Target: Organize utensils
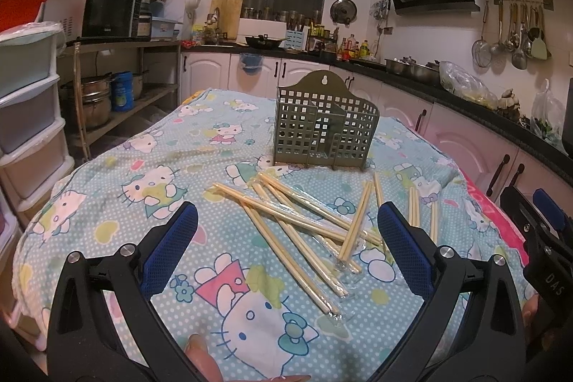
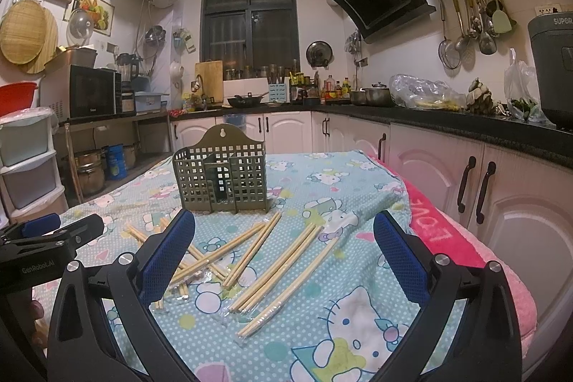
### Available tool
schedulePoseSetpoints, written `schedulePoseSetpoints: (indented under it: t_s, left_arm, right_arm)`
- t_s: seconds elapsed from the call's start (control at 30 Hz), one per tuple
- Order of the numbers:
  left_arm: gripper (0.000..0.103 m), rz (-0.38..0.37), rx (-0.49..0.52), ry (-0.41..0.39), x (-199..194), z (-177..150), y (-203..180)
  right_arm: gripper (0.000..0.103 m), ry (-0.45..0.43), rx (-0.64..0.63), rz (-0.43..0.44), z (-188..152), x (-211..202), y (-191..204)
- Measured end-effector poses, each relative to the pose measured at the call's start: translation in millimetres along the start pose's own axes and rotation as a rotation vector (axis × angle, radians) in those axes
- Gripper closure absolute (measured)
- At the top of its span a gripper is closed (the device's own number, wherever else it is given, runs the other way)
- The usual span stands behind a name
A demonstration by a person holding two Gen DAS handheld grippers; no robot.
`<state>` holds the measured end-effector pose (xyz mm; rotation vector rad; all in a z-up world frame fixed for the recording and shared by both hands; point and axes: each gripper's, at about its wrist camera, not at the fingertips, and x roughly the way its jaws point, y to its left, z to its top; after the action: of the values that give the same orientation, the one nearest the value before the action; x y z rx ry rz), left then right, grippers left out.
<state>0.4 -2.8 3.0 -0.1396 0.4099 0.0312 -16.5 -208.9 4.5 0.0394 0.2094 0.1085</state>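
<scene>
Chopsticks (image 1: 304, 221) scattered mid-cloth before upright holder (image 1: 326, 127), both grippers' jaws spread, empty, bare cloth (image 1: 143, 174) leftward.

We see a soft, matt cotton-like cloth (image 1: 143, 167) with a printed cartoon-cat pattern over the table, and a fuzzier pink towel (image 2: 440, 224) at its edge. On it lie pale, unfinished wooden chopsticks (image 1: 297, 224) — several sealed in thin, clear, glossy plastic sleeves. Behind them stands a utensil holder (image 1: 326, 127) of dull olive-green plastic, moulded as an open grid. The left gripper (image 1: 286, 228) and right gripper (image 2: 284, 231) are matt black plastic with small shiny metal bolts; their fingers (image 1: 404, 238) carry blue pads with a rough, mesh-like texture. The counter top (image 2: 465, 124) behind looks dark, polished and stone-like.
</scene>
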Motion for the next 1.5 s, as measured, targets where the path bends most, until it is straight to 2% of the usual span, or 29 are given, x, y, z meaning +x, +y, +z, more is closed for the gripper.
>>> schedulePoseSetpoints:
  t_s: [0.53,0.97,1.37,1.5]
  left_arm:
    - [0.011,0.001,-0.001,0.002,-1.4,0.6,2.1]
    - [0.011,0.021,-0.04,0.037,13.4,-0.7,25.0]
    - [0.011,0.05,-0.123,0.141,42.7,8.4,56.9]
    - [0.011,0.028,-0.171,0.198,59.0,12.7,70.2]
  right_arm:
    - [0.006,0.005,-0.007,0.009,-5.2,1.6,3.6]
    - [0.006,0.048,-0.043,0.077,-0.9,23.2,9.5]
    - [0.006,0.142,-0.073,0.148,9.7,66.4,19.8]
    - [0.006,0.17,-0.091,0.157,10.9,78.8,21.9]
